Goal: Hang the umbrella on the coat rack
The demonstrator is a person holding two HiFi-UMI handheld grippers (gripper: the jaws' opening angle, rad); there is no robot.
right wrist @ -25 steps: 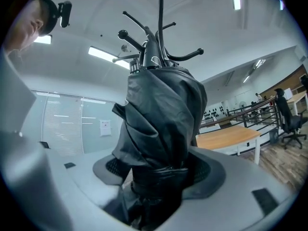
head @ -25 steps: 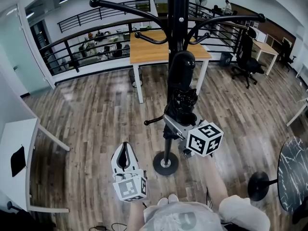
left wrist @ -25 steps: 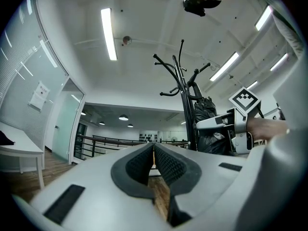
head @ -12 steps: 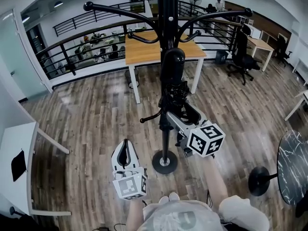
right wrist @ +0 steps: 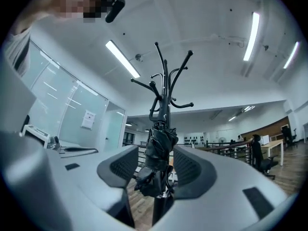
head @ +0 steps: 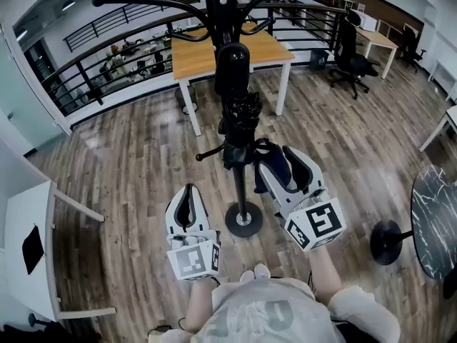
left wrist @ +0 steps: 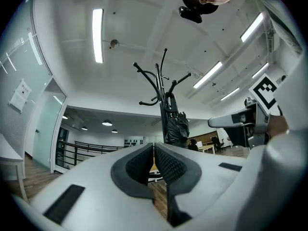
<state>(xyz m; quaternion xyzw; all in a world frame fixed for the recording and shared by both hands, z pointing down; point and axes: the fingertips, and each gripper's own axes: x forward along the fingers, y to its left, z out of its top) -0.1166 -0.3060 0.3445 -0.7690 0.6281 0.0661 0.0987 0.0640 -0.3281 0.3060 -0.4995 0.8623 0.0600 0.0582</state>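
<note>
The black folded umbrella (head: 240, 116) hangs against the pole of the black coat rack (head: 243, 191), under its curved hooks. My right gripper (head: 280, 156) is just right of the pole and below the umbrella, clear of it. Its jaws are wide apart and closing, with nothing between the pads. In the right gripper view the umbrella (right wrist: 161, 148) hangs on the rack (right wrist: 166, 76) beyond the right gripper (right wrist: 156, 163). My left gripper (head: 187, 195) stays low on the left, shut and empty. In the left gripper view, the umbrella (left wrist: 175, 126) appears past the left gripper (left wrist: 153, 160).
The rack's round base (head: 243, 220) stands on the wood floor between my grippers. A wooden table (head: 207, 56) and a black railing (head: 107, 56) lie behind the rack. An office chair (head: 350, 56) is at back right, a dark round table (head: 435, 227) at right, a white table (head: 21, 213) at left.
My right gripper has come off the umbrella and drawn back toward me and to the right. The umbrella stays hanging on the rack. The left gripper has barely shifted.
</note>
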